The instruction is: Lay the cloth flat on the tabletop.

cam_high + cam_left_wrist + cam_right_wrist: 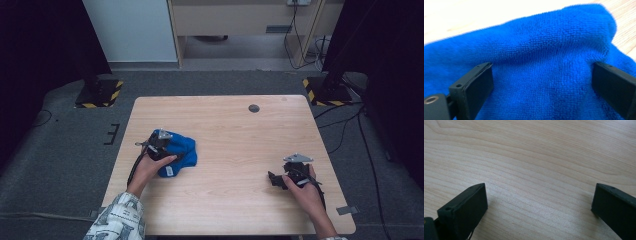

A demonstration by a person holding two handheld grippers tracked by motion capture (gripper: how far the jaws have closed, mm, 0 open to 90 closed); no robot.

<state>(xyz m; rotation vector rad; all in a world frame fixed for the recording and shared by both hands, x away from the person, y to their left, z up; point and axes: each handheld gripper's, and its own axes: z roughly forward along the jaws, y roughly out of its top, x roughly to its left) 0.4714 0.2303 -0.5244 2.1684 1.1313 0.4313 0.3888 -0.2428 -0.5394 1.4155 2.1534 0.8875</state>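
Nearest the person's edge of the wooden table (235, 150), the right hand (307, 192) holds the right gripper (276, 179) low over bare wood at the right side, well apart from the cloth; in the right gripper view its two black jaws stand wide apart with nothing but wood grain between them. On the left, a patterned sleeve (117, 220) leads up to the left hand (150, 167), which grips the left gripper (159, 142) pressed down onto the blue cloth (180, 152). In the left gripper view the jaws are spread wide, each sunk against the plush blue terry, with a raised hump of cloth (541, 62) bulging between them; they have not closed on it. The cloth lies crumpled in a heap on the left half of the table, a small white tag (169, 171) showing at its near edge. Farther back, a dark round spot (254, 108) marks the tabletop near the far edge.
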